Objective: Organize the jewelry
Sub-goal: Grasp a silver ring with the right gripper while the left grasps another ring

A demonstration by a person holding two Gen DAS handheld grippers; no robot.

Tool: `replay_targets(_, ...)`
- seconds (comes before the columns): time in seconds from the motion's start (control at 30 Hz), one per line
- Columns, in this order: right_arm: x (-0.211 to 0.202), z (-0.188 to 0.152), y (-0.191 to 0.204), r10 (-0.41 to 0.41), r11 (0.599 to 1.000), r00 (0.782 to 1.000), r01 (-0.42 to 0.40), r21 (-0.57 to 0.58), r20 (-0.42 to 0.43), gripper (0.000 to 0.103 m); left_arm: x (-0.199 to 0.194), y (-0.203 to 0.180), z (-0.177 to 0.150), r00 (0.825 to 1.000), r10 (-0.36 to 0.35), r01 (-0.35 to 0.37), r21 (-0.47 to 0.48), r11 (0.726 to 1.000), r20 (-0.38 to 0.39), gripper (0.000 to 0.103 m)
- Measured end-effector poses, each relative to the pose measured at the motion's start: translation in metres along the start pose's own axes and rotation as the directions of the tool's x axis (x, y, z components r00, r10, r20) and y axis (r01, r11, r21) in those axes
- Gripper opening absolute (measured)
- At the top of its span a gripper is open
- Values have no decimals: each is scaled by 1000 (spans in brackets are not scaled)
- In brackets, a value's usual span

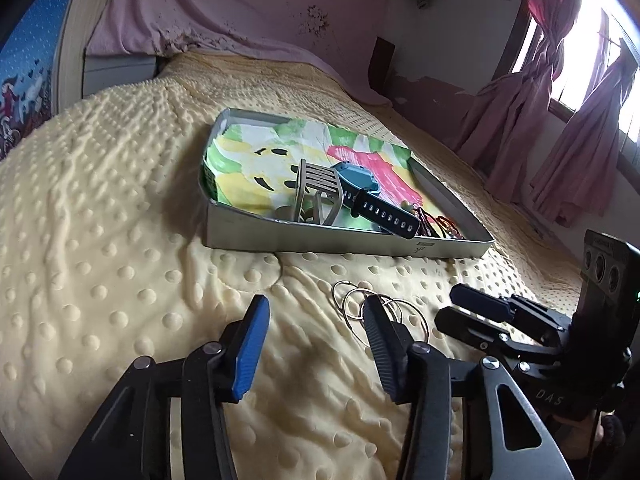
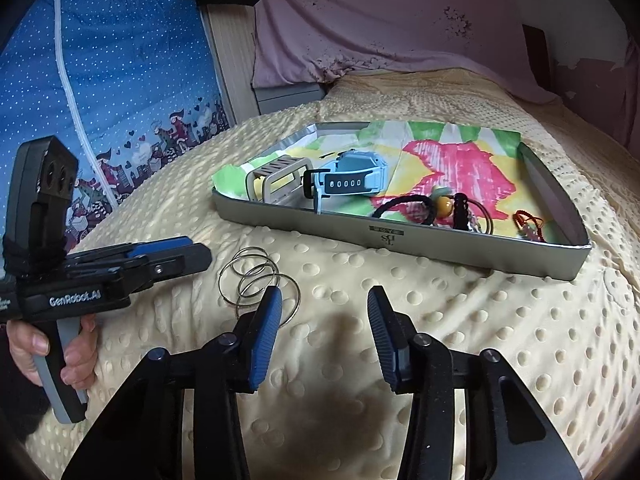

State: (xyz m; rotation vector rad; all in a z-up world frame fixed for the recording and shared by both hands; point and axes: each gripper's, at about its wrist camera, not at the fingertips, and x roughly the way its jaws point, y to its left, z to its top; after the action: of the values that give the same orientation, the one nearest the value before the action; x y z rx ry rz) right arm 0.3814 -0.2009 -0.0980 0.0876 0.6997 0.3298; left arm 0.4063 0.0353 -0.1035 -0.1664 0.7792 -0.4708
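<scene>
The left hand-held gripper (image 1: 316, 320) is partly open, with nothing between its pads; only bedspread shows in the gap. Its right finger (image 1: 380, 344) overlaps the rings (image 1: 352, 300) in the left wrist view; contact cannot be confirmed. The right hand-held gripper (image 2: 324, 312) is likewise partly open and empty, its left finger (image 2: 266, 328) overlapping the nearest ring in its own view. Both units point downward at the bed from the near side. A hand (image 2: 76, 356) grips the handle of the left unit.

The rings, thin metal hoops overlapping in a loose cluster, lie flat on the bedspread (image 1: 100, 240), between the two grippers and just short of the tray.

The tray (image 2: 460, 252), a shallow grey metal pan, rests on the bedspread beyond the rings. A paper liner (image 2: 460, 160) printed in green, yellow and pink covers its floor. On the liner:
- a beige clip (image 2: 276, 180), at the left end;
- a blue watch (image 2: 352, 180) with a dark strap, just beside the clip;
- a black hair tie (image 2: 400, 204) with a yellow bead (image 2: 442, 202), toward the right;
- a small red item (image 2: 528, 220), near the right corner; its type cannot be determined.

A pink cloth (image 1: 240, 8) hangs behind the bed.
</scene>
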Motion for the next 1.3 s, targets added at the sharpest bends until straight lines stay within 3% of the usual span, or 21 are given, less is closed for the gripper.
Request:
replay_targets(0.27, 15, 2, 5, 18, 999, 998, -20, -29, -52, 28, 18, 7, 10, 997, -55, 53, -40, 998, -46, 34)
replay_targets(0.53, 29, 1, 10, 20, 999, 994, -25, -46, -106, 26, 28, 11, 11, 995, -66, 62, -52, 997, -75, 27)
replay_targets(0.63, 33, 0, 12, 14, 998, 992, -21, -56, -124, 21, 30, 9, 11, 994, -68, 65, -44, 997, -83, 26)
replay_targets(0.7, 32, 0, 12, 2, 998, 993, -9, -59, -122, 9, 30, 9, 12, 994, -69, 66, -41, 997, -88, 26)
replay_targets(0.77, 30, 0, 10, -9, 998, 993, 3, -55, -115, 5, 31, 9, 12, 993, -70, 67, -41, 997, -92, 26)
replay_targets(1.03, 19, -1, -3, -126, 991, 988, 122, -58, -85, 3, 33, 5, 11, 992, -63, 62, -13, 998, -108, 24)
replay_targets(1.3, 14, -3, -24, -145, 989, 986, 146, 4, -76, 3, 34, 3, 10, 992, -50, 50, 1, 999, -116, 22)
